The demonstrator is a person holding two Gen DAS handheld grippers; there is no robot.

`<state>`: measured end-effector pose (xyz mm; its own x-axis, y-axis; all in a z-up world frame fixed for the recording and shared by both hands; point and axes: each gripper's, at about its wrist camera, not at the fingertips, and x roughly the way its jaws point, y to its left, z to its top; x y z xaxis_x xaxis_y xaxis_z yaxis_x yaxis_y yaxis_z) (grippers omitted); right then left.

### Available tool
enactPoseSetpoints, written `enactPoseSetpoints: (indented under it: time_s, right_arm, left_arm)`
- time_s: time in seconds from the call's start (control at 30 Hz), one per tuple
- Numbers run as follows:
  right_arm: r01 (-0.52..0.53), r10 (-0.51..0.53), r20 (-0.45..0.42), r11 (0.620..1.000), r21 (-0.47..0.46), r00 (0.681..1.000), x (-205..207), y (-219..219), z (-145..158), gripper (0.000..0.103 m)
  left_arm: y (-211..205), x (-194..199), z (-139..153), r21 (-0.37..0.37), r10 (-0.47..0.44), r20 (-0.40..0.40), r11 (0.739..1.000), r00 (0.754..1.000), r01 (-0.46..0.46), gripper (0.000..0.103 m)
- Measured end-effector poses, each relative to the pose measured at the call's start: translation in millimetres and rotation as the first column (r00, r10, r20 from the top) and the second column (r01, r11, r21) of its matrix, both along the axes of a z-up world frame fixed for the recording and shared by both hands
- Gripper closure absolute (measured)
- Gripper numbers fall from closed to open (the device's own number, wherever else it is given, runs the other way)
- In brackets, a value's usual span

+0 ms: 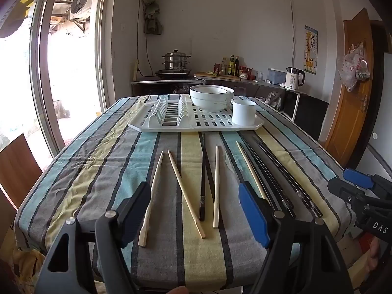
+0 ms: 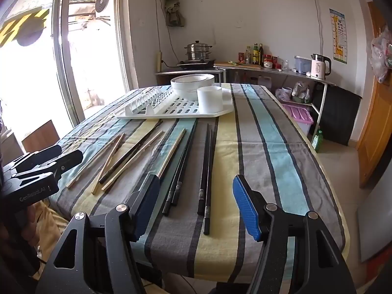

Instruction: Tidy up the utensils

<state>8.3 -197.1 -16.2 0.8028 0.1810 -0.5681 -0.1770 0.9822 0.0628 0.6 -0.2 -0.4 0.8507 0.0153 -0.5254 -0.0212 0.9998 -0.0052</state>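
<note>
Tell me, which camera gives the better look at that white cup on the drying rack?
The right wrist view: the white cup stands nearer and larger there, in full outline at the rack's front corner, beside the bowls. The left wrist view shows the same cup whole too, but smaller and farther off.

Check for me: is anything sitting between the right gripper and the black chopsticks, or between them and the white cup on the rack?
Nothing visible. The right gripper hangs open over the black chopsticks, with only striped tablecloth between. Bare cloth runs from them to the white cup at the drying rack's near corner.
</note>
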Motion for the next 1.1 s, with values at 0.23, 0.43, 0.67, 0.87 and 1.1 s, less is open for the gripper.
enactPoseSetpoints:
  time_s: [0.23,0.43,0.67,0.87,1.1]
  right_arm:
    - [0.0,0.0,0.005,1.0,0.001,1.0,-3,2,6,0.04]
    - [0.001,0.0,0.013,1.0,-0.005,1.0,-5,3,6,0.04]
    - [0.0,0.0,0.014,1.0,-0.004,1.0,-5,3,7,0.04]
    - [0.003,-0.003,0.017,1.0,-0.004,1.0,-6,4,9,0.04]
    - [0.004,-0.004,0.015,1.0,-0.004,1.0,-6,3,8,0.04]
  left_arm:
    - [-10,-16,5,0.004,0.011,0.055,1.0,0.998,-0.011,0.027]
    - [-1,-13,5,0.024,0.005,0.05,1.0,0.999,-0.006,0.027]
    - [0,-15,5,0.027,-0.002,0.064,1.0,0.998,0.0,0.027]
    - [4,-15,4,-0.006,0.006,0.061,1.0,0.998,-0.006,0.028]
    - [2,-16,5,-0.014,-0.019,0.064,1.0,0.998,0.02,0.031]
